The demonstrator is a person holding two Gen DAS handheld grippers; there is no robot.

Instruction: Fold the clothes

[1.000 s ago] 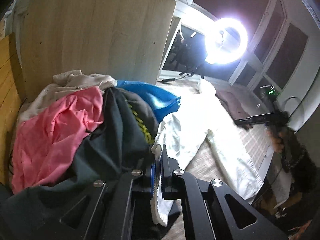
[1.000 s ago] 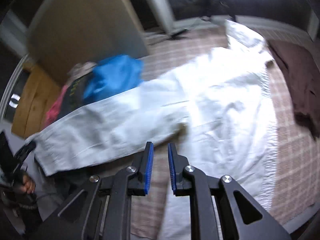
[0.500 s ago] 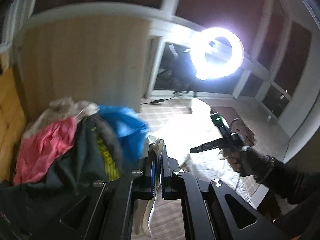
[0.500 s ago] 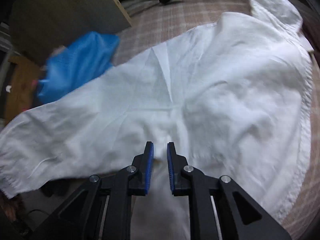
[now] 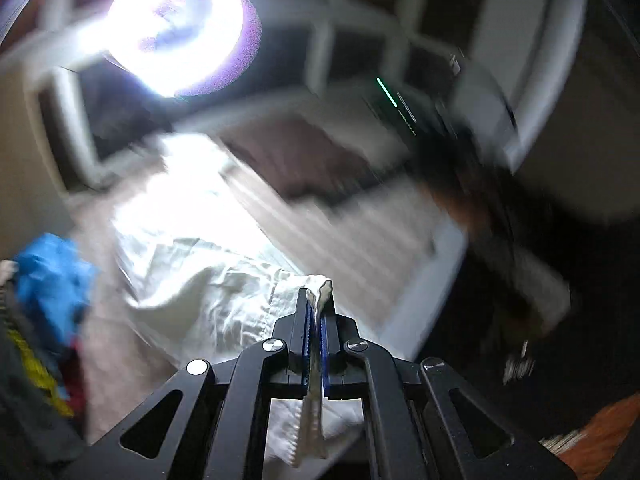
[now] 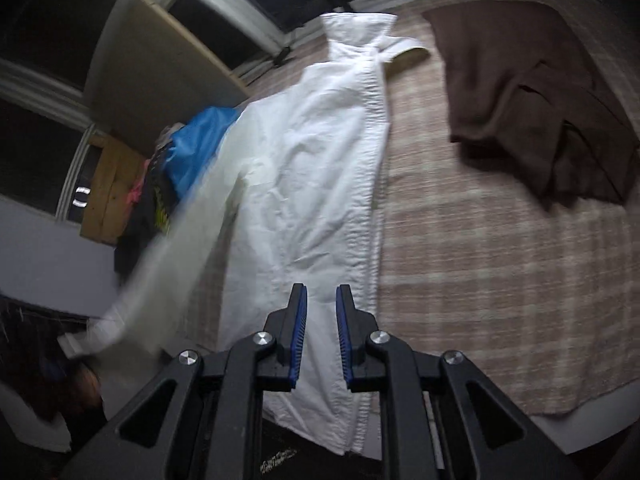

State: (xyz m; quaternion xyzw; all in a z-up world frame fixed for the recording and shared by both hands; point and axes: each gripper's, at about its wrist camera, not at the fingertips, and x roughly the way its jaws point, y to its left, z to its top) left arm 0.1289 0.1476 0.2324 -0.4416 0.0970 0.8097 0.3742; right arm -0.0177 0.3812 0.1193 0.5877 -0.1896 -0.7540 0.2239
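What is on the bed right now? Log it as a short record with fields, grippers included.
surface: bed with plaid cover
main garment: white garment, laid lengthwise, partly folded
left gripper: shut on an edge of the white garment
right gripper: open, hovering above the white garment, nothing between its pads
other clothing: brown garment on the far right of the cover; blue garment on a pile of clothes at the left
lighting: ring light, very bright
image quality: left wrist view heavily blurred
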